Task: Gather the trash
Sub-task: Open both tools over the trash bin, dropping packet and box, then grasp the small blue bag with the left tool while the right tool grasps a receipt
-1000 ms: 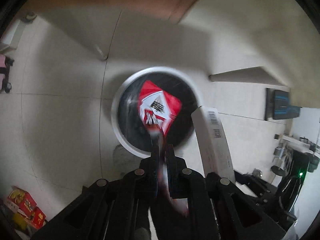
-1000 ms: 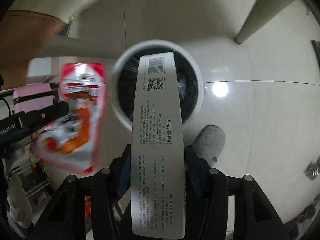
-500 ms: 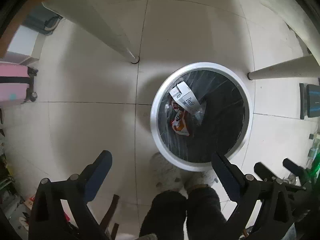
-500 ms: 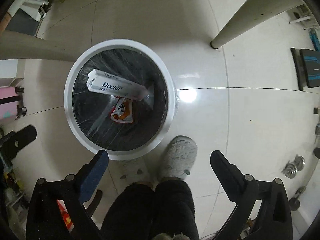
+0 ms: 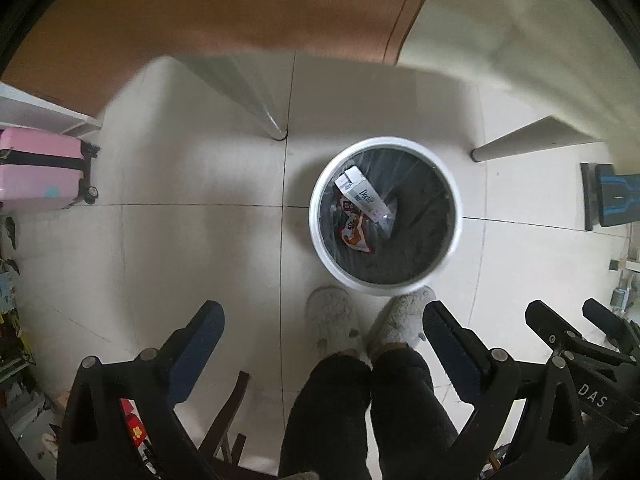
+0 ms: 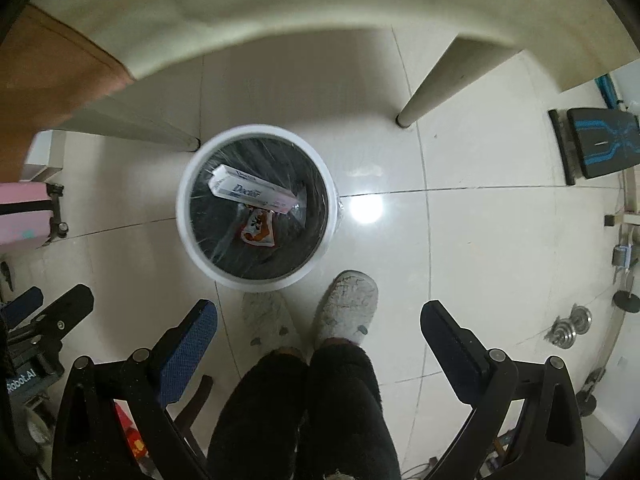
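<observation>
You held the left gripper [image 5: 320, 340] w/ jaws wide apart, nothing in it; right gripper [image 6: 318, 332] was spread the same, also empty. Ahead of both, past your slippers [image 6: 346, 306], the bin [image 5: 320, 236] held the white box [image 5: 362, 198], lying over the red snack bag [image 5: 354, 232].

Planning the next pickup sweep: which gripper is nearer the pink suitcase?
Left. The pink suitcase stands off to the left of the left gripper, mostly in its view; the right gripper hangs further right, catching only the suitcase's wheeled end at its frame edge.
</observation>
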Motion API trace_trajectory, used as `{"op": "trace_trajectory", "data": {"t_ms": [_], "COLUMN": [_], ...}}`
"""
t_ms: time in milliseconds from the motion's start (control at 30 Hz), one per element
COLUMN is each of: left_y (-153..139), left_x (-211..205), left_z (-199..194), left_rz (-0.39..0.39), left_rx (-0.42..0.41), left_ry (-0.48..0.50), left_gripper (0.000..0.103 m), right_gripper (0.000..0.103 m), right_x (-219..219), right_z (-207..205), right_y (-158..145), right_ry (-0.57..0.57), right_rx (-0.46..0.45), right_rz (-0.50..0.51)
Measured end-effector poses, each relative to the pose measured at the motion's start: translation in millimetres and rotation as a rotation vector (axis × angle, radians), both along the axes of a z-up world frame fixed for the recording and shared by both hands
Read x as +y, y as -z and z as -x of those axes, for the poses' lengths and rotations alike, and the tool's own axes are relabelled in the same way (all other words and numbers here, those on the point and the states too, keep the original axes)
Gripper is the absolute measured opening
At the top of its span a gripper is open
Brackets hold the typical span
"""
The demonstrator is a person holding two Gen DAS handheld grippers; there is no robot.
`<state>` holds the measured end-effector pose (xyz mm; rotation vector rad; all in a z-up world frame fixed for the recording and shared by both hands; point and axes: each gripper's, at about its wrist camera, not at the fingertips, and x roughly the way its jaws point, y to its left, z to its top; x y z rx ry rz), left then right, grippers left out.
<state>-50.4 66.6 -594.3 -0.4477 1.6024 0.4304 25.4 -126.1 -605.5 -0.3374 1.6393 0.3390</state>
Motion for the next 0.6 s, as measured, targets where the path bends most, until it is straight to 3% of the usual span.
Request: {"op": "trace_trajectory", "data": {"t_ms": [367, 600], "left_y": [-154.3, -266.9], "left_x": [-3.8, 12.5], "left_z": [20.8, -19.8], "left_rz": [-0.027, -0.074], "left_rx": [-0.090, -0.289], "left_ry": [0.011, -0.017], "left_gripper": [0.102, 0.103], "right_gripper": [0.102, 0.102], "right_x": [-9.1, -23.8], "right_z": [22.1, -16.2], "right_y": [-169.4, -280.5], "right_ry": [0.018, 0.119], "right_rx": [-0.029, -0.083], "right_rz": [-0.087, -0.212]}}
